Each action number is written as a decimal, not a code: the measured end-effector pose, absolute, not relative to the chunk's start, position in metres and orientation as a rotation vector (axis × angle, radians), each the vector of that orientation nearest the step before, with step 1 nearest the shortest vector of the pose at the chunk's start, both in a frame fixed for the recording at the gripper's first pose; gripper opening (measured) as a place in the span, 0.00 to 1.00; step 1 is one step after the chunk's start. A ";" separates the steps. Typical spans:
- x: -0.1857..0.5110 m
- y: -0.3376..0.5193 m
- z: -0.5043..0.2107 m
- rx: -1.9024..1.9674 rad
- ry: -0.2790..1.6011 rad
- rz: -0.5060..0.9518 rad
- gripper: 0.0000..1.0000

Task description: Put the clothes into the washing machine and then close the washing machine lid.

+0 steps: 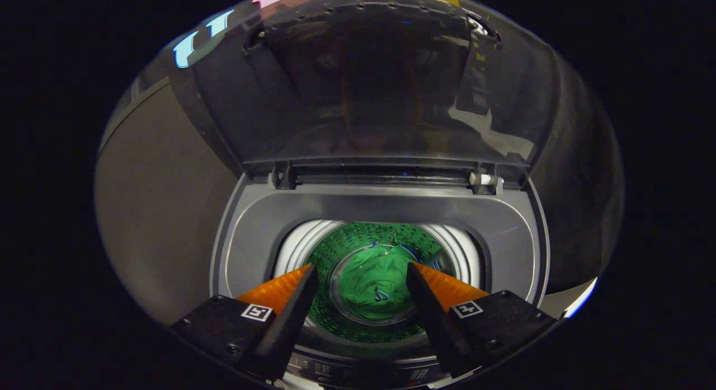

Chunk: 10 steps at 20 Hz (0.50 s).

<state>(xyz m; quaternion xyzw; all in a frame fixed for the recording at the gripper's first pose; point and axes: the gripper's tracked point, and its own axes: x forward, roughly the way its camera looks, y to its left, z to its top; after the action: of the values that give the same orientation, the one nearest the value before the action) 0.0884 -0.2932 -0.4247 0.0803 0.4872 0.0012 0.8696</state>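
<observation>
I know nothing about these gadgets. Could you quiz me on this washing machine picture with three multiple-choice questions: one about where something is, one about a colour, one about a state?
1. Where is the garment?
A. Draped over the raised lid
B. At the bottom of the drum
C. Pinched between the fingers

2. What colour is the garment?
A. Green
B. Red
C. White

3. How does the washing machine lid stand?
A. Shut flat over the opening
B. Taken off and laid beside the machine
C. Raised, hinged up behind the opening

Answers:
1. B: the cloth lies down in the drum, seen through the gap of the open gripper, whose fingers hold nothing.
2. A: the cloth is green with small dark marks.
3. C: the lid stands up on its hinges at the back, leaving the opening uncovered.
</observation>
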 end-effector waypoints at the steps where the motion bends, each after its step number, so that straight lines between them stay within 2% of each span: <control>1: 0.091 -0.291 -0.417 0.162 0.999 0.010 1.00; 10: 0.128 -0.292 -0.288 0.171 0.660 0.013 0.99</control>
<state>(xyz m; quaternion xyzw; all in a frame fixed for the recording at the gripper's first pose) 0.1276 -0.2921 -0.2878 0.0839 0.3238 0.0063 0.9424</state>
